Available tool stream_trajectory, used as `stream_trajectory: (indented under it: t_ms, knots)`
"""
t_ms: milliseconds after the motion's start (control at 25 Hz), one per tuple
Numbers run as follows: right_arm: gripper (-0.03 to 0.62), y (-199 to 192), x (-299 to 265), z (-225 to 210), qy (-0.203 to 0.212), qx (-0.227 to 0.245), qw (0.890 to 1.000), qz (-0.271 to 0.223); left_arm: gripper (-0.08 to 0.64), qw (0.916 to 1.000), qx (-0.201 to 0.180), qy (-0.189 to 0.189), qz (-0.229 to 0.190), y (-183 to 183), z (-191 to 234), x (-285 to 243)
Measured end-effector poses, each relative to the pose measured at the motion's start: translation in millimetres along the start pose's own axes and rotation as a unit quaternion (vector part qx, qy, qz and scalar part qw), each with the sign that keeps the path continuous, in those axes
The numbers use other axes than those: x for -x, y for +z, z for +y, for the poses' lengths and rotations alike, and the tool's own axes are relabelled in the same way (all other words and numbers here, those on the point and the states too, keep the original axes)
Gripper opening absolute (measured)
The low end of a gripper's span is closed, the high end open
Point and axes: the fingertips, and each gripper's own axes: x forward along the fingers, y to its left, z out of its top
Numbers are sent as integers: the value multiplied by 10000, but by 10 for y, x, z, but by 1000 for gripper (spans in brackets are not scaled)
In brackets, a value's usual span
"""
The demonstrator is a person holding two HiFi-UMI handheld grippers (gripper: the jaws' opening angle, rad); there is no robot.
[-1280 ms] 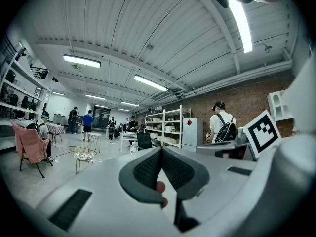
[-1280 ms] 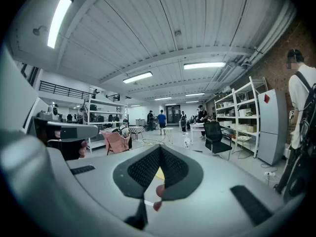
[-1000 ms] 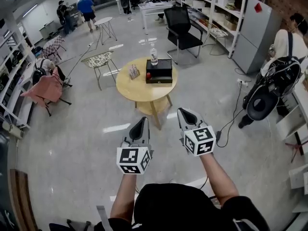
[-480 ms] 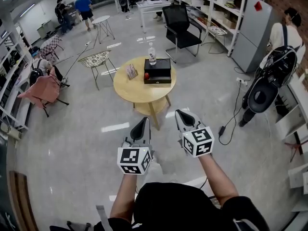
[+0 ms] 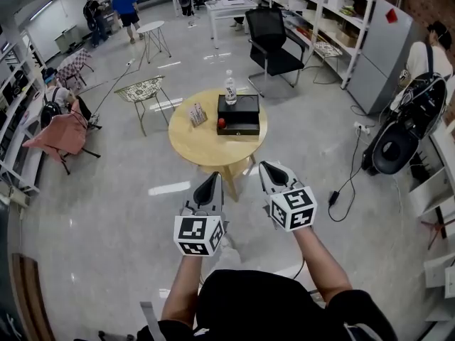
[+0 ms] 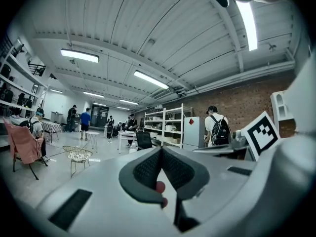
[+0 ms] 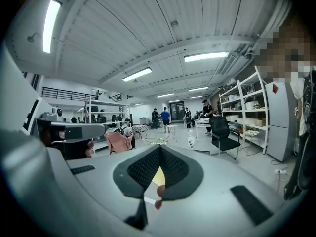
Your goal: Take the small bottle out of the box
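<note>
Ahead, black box (image 5: 238, 114) on round table (image 5: 202, 144).

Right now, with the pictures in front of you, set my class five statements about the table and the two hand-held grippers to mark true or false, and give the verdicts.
1. A clear bottle stands upright by the black box on the round wooden table. True.
2. The left hand-held gripper grips the clear bottle. False: its jaws are together with nothing between them, and the bottle stands on the table.
3. The right hand-held gripper is shut and empty. True.
4. Both hand-held grippers are above the tabletop. False: both are short of the table, over the floor.
5. A black office chair stands beyond the table. True.
</note>
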Motion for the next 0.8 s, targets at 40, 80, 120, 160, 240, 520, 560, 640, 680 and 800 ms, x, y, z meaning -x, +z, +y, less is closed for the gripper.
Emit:
stream_trajectory:
  t_ms: [40,80,120,160,240,520,560,640,680,800]
  knots:
    - [2,19,-92,-37,3,-12,10000,14,8,10000,16,-4,11,13,59,-78]
    - [2,33,-183,-71,4,-20,10000,30,8,10000,40,-9,19,22,121,-153]
    - [2,50,-273,-106,2,-26,10000,41,8,10000,65,-15,29,31,185,-226]
    - [2,72,-360,-142,-1,-36,10000,49,8,10000,82,-18,42,42,249,-297]
    - [2,126,-530,-212,-8,-70,10000,60,8,9999,84,-14,76,73,377,-433]
    - [2,153,-1127,-317,29,-224,9995,208,8,9998,87,-15,188,104,826,-842]
    - [2,159,-1210,-319,26,-231,9995,222,8,9998,85,-24,202,107,885,-892]
    - [2,177,-1378,-311,35,-233,9994,252,8,9997,78,-33,224,111,1014,-984]
    - [2,178,-1460,-299,42,-228,9994,274,8,9997,79,-33,231,110,1083,-1025]
    - [2,169,-1674,-263,36,-221,9992,321,8,9996,130,-57,232,110,1283,-1124]
